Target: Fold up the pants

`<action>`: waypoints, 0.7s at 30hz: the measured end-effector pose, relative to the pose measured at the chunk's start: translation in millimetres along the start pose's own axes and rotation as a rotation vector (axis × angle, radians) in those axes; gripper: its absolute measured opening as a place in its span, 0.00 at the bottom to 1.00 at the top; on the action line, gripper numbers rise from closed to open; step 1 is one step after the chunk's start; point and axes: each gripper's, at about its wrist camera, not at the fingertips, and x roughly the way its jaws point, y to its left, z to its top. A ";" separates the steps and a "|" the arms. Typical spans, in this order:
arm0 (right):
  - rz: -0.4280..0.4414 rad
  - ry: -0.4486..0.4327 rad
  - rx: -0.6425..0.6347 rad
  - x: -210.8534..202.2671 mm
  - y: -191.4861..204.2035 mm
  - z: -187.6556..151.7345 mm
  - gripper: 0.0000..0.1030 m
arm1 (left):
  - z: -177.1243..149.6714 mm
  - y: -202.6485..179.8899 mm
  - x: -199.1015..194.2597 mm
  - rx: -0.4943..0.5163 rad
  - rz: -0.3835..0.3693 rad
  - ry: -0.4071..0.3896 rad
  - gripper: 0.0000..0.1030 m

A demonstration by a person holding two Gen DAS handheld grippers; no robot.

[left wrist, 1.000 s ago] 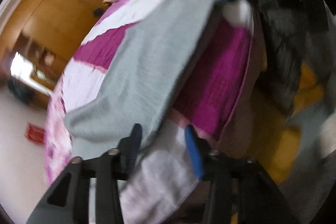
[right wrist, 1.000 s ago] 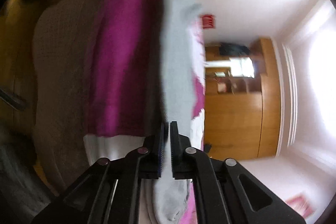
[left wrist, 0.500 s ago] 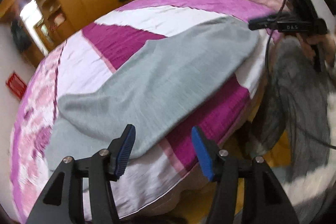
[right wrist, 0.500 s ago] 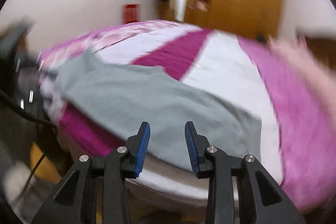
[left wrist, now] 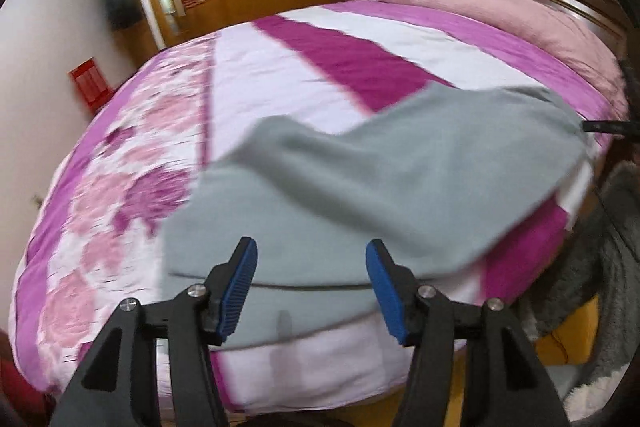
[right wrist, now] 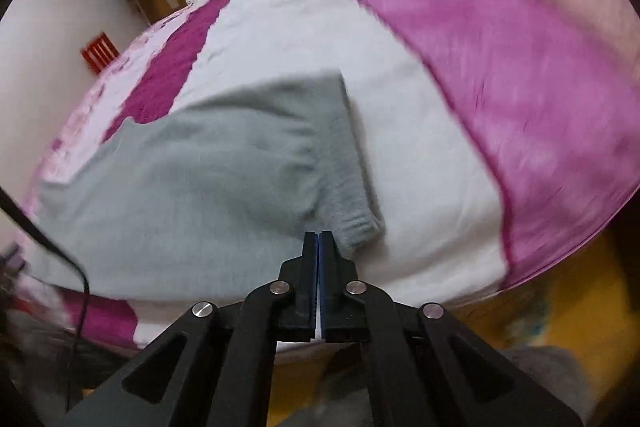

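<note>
Your right gripper (right wrist: 319, 235) was parted half a second ago and is now pinched together at the ribbed hem corner of the grey pants (right wrist: 208, 179), though blur hides whether fabric sits between the pads. Your left gripper (left wrist: 311, 259) stays spread wide and holds nothing, now hovering over the near end of the pants (left wrist: 360, 195), which lie flat along the front edge of the pink and magenta bed cover (left wrist: 256, 75). The far hem runs off behind a black cable (left wrist: 608, 126).
</note>
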 end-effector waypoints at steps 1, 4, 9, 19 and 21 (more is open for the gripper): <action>0.007 -0.031 -0.046 -9.1 16.8 4.7 0.03 | -1.2 13.8 0.0 -0.026 0.025 -0.001 0.63; 0.060 -0.149 -0.261 -34.1 99.8 14.3 0.07 | -8.8 54.1 -1.1 -0.134 0.059 -0.009 0.66; 0.301 -0.299 -0.619 -44.7 260.2 5.5 0.07 | -36.8 103.6 -3.7 -0.377 0.045 -0.015 0.68; 0.474 -0.310 -1.130 21.4 480.9 -85.8 0.29 | -84.3 154.3 0.7 -0.585 0.131 0.091 0.68; 0.422 -0.322 -1.240 34.8 497.2 -102.9 0.29 | -89.3 158.2 1.4 -0.603 0.125 0.107 0.68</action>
